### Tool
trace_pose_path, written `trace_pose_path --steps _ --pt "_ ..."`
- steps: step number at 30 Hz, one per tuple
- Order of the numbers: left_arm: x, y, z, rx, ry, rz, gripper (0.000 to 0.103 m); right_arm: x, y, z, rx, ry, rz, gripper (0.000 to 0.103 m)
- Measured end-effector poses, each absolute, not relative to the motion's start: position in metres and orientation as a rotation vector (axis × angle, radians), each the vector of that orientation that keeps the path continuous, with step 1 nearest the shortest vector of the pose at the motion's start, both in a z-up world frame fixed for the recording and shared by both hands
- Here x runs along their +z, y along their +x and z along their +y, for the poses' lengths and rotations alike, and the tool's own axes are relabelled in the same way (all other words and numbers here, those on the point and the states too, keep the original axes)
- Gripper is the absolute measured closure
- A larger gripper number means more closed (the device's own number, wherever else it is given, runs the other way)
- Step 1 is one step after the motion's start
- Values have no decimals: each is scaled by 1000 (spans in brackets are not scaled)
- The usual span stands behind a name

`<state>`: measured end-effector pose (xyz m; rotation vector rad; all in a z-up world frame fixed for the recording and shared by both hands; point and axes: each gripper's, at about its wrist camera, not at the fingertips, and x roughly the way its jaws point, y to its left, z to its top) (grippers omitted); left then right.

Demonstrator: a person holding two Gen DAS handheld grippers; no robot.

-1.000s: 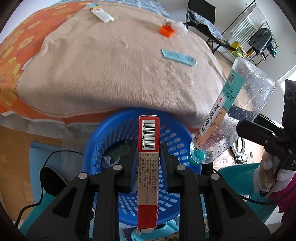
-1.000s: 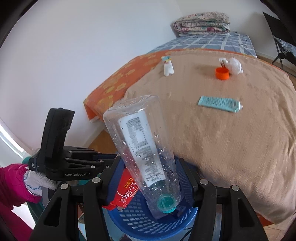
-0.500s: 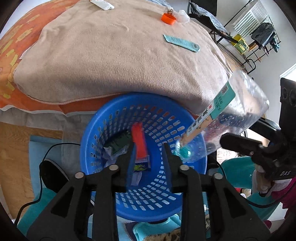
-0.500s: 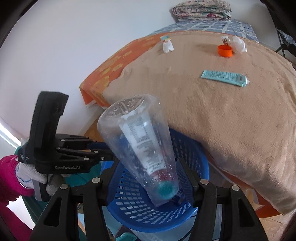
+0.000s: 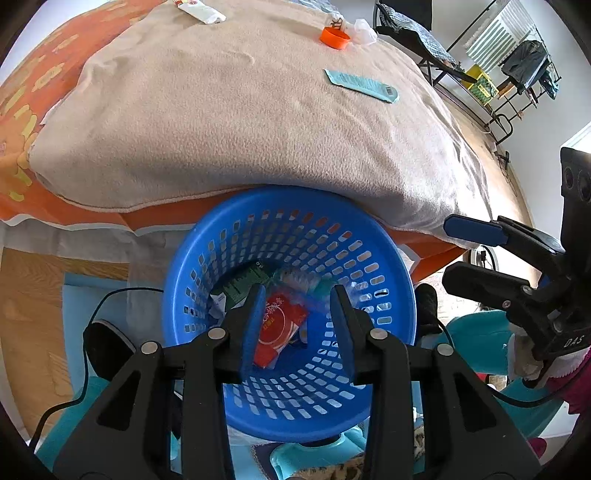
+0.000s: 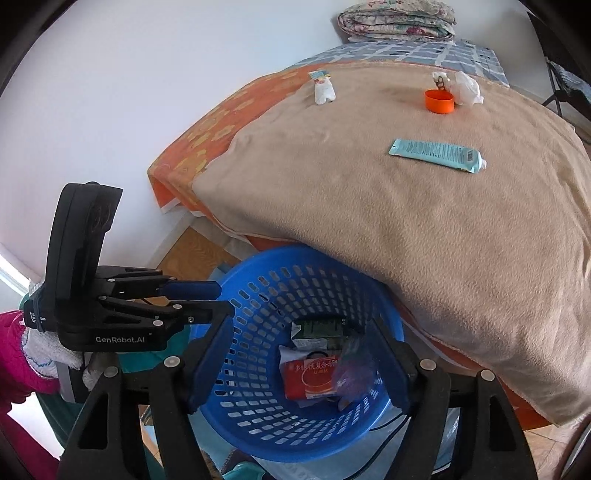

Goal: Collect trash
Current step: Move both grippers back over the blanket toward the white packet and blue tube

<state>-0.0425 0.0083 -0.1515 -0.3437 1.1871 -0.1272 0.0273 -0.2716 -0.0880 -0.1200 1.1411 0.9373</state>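
A blue plastic basket [image 5: 288, 206] [image 6: 295, 258] stands on the floor against the bed. A red box [image 5: 280, 328] [image 6: 310, 376], a green carton [image 6: 317, 330] and a clear bottle [image 6: 354, 369], blurred, lie inside it. My left gripper [image 5: 297, 314] [image 6: 221, 297] hangs over the basket; its jaws are opening with nothing pressed between them. My right gripper [image 6: 299, 343] [image 5: 448, 251] hovers over the same basket, its jaws opening wide and empty. On the beige blanket lie a teal tube [image 5: 362, 85] [image 6: 436, 155], an orange cap [image 5: 335, 38] [image 6: 439, 101], crumpled clear plastic [image 6: 467, 88] and a white packet [image 6: 324, 88].
The bed's beige blanket [image 5: 221, 129] overhangs the basket's far rim. A folded quilt [image 6: 399, 18] sits at the head of the bed. A drying rack [image 5: 517, 66] and a chair stand beyond the bed. A black cable [image 5: 110, 295] runs over the floor by the basket.
The left gripper let go of the red box and the right gripper let go of the clear bottle; both dropped into the basket. Both pairs of jaws widened.
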Motion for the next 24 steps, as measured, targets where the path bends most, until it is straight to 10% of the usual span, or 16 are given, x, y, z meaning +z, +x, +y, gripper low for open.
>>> trace_pose_path --steps 24 --pt "-94 12 44 -72 -375 1070 58 -46 66 -277 908 -117 1024 20"
